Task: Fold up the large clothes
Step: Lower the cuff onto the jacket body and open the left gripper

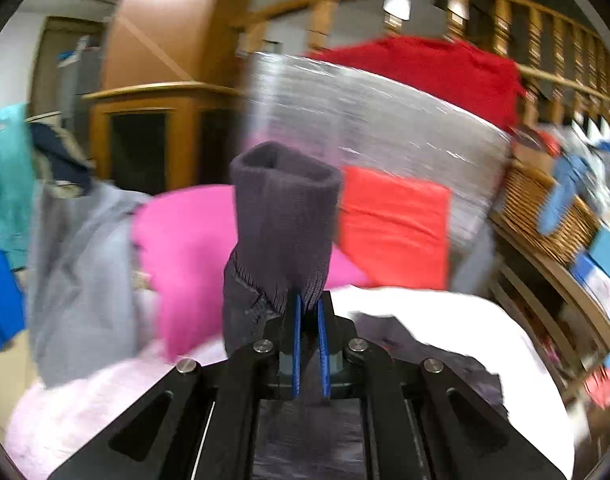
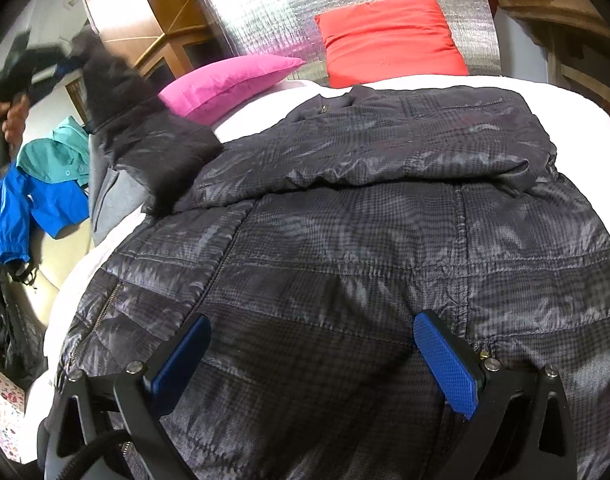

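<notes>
A dark quilted jacket [image 2: 345, 208] lies spread on a white bed [image 2: 565, 104]. One sleeve is folded across its chest. My left gripper [image 1: 310, 308] is shut on the ribbed cuff of the other sleeve [image 1: 285, 216] and holds it up above the bed; the lifted sleeve [image 2: 117, 92] and the left gripper [image 2: 17, 72] show blurred at the upper left of the right wrist view. My right gripper [image 2: 309, 356] is open, its blue pads [image 2: 445, 364] spread over the jacket's lower body, low over or on the fabric.
A pink pillow [image 2: 229, 80] and a red pillow [image 2: 389, 36] lean on a silvery headboard [image 2: 305, 4]. Blue and teal garments [image 2: 41, 184] lie left of the bed. A wicker basket [image 1: 545, 208] and shelves stand at the right, a wooden cabinet [image 1: 145, 140] behind.
</notes>
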Demonstrator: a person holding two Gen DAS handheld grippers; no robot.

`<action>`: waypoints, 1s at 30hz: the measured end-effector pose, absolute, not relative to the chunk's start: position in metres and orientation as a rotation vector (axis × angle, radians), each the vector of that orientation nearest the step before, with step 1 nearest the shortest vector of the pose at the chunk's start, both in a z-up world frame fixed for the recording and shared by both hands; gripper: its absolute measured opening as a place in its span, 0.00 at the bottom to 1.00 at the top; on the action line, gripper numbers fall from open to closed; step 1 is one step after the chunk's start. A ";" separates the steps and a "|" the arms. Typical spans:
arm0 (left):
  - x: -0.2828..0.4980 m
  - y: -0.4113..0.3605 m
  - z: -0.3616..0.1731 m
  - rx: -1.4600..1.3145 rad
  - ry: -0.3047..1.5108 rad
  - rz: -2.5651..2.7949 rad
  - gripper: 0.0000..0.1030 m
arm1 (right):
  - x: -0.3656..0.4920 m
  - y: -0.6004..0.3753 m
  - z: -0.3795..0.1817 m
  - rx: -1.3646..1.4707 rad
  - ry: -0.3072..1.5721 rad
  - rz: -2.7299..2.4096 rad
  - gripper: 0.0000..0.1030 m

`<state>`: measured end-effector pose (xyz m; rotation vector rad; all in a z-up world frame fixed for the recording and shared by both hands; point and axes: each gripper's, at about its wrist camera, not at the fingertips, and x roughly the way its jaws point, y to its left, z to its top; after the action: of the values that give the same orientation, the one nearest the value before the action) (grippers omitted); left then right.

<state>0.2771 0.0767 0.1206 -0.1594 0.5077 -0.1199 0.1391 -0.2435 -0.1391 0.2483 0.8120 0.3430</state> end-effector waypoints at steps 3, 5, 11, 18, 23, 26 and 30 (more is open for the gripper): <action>0.273 0.021 0.105 -0.131 0.553 -0.191 0.07 | 0.138 -0.245 -0.140 0.256 0.809 0.346 1.00; 0.285 -0.014 0.084 -0.103 0.600 -0.239 0.07 | 0.139 -0.246 -0.140 0.266 0.806 0.351 1.00; 0.302 -0.086 0.031 -0.029 0.722 -0.302 0.07 | 0.139 -0.254 -0.141 0.324 0.789 0.379 1.00; 0.297 -0.118 -0.008 0.011 0.872 -0.341 0.21 | 0.139 -0.256 -0.140 0.345 0.782 0.389 1.00; 0.272 -0.097 -0.003 -0.046 0.877 -0.371 0.66 | 0.138 -0.257 -0.141 0.341 0.785 0.386 1.00; 0.255 -0.073 -0.003 -0.103 0.856 -0.363 0.69 | 0.139 -0.256 -0.141 0.333 0.790 0.381 1.00; 0.221 -0.014 -0.012 -0.204 0.802 -0.268 0.69 | 0.141 -0.255 -0.138 0.331 0.819 0.371 1.00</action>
<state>0.2214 -0.0138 -0.0122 -0.2042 0.8021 -0.2683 0.1409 -0.2548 -0.1377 0.3314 0.8190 0.3707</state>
